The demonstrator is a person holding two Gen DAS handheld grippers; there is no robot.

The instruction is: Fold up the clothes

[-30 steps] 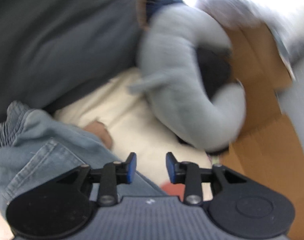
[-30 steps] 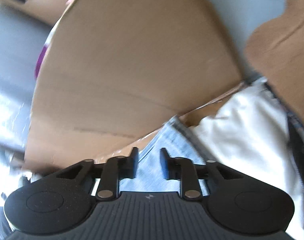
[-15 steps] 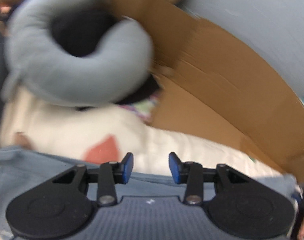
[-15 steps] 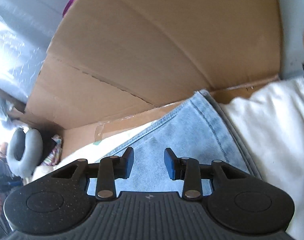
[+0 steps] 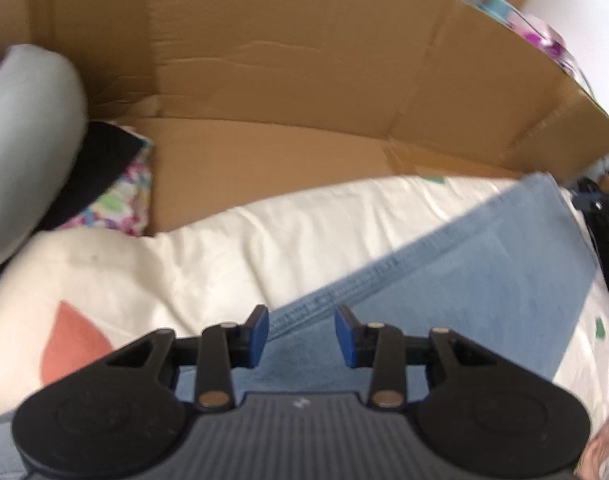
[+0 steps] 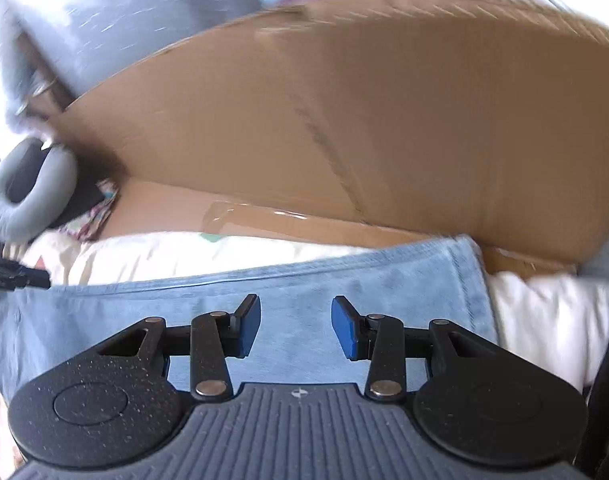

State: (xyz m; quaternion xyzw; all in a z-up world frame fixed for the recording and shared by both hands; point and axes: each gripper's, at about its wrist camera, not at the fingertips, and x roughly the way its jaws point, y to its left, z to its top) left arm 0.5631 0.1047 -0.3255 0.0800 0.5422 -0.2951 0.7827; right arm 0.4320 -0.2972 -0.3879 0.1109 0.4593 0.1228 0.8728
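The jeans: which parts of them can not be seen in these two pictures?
- Left wrist view: the near end of the jeans is hidden under the left tool.
- Right wrist view: the right tool covers the near part of the jeans; the left edge cuts them off.

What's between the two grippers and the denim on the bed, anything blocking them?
Nothing visible. The left gripper and right gripper both sit open directly over the blue denim garment; the cardboard box and grey neck pillow lie beyond it.
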